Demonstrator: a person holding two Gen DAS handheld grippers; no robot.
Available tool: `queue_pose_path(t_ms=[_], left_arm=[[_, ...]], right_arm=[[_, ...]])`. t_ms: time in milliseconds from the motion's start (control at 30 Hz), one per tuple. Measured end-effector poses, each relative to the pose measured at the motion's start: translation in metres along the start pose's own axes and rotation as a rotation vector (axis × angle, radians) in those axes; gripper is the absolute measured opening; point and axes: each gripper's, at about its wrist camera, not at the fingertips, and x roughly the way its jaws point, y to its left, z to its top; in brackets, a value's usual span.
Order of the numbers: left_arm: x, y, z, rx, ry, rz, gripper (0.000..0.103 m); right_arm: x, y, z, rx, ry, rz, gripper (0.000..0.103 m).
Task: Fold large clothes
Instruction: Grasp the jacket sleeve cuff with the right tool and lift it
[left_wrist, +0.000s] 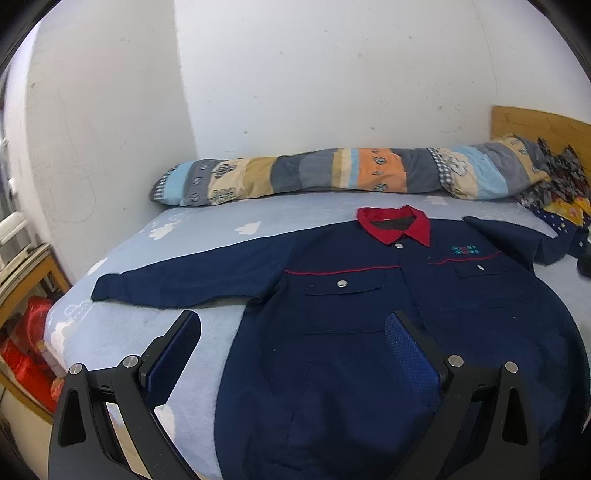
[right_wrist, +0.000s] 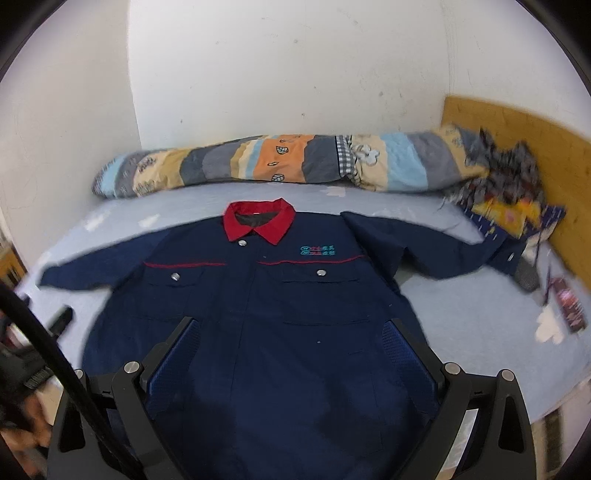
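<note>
Your navy work jacket (right_wrist: 266, 295) lies face-up and spread flat on the bed (left_wrist: 207, 236), sleeves out for folding, while your left tool (left_wrist: 291, 332) and right tool (right_wrist: 291, 339) hover wide open, gripping nothing

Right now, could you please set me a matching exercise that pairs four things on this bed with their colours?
Things:
1. jacket
2. collar
3. sheet
4. headboard

Colours:
A. red
B. pale blue with white clouds
C. yellow-brown wood
D. navy

Pairs: 1-D, 2-A, 3-B, 4-C
</note>
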Motion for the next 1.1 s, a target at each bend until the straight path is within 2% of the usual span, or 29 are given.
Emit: queue_pose_path(t_ms=[167, 267, 400, 533, 667, 733, 767, 833, 1000, 1067, 1100], left_arm=[[0.015, -0.013, 0.023, 0.041, -0.010, -0.037, 0.100], [0.028, -0.023, 0.030, 0.042, 0.006, -0.058, 0.100], [0.035, -0.035, 0.029, 0.026, 0.051, -0.139, 0.100], [0.030, -0.051, 0.025, 0.094, 0.040, -0.166, 0.100], [0.027, -0.057, 0.021, 0.132, 0.054, -0.205, 0.100], [0.028, -0.056, 0.021, 0.128, 0.070, -0.222, 0.100], [0.029, -0.056, 0.021, 0.125, 0.077, -0.231, 0.100], [0.033, -0.055, 0.022, 0.121, 0.090, -0.241, 0.100], [0.043, -0.052, 0.021, 0.106, 0.137, -0.264, 0.100], [0.046, -0.051, 0.020, 0.093, 0.154, -0.279, 0.100], [0.047, -0.051, 0.020, 0.090, 0.160, -0.284, 0.100]], right_arm=[[-0.007, -0.087, 0.027, 0.250, 0.000, 0.086, 0.097], [-0.002, -0.161, 0.035, 0.426, 0.002, 0.096, 0.088], [0.020, -0.270, 0.036, 0.684, 0.011, 0.044, 0.068], [0.055, -0.337, 0.051, 0.843, 0.024, 0.013, 0.068], [0.103, -0.373, 0.076, 0.920, 0.039, -0.052, 0.068], [0.128, -0.389, 0.085, 0.936, 0.059, -0.126, 0.067], [0.138, -0.396, 0.088, 0.949, 0.058, -0.149, 0.066], [0.161, -0.412, 0.092, 0.967, 0.078, -0.196, 0.056], [0.208, -0.450, 0.094, 0.982, 0.109, -0.328, 0.049], [0.223, -0.462, 0.093, 0.985, 0.119, -0.315, 0.035], [0.229, -0.465, 0.091, 0.983, 0.127, -0.321, 0.021]])
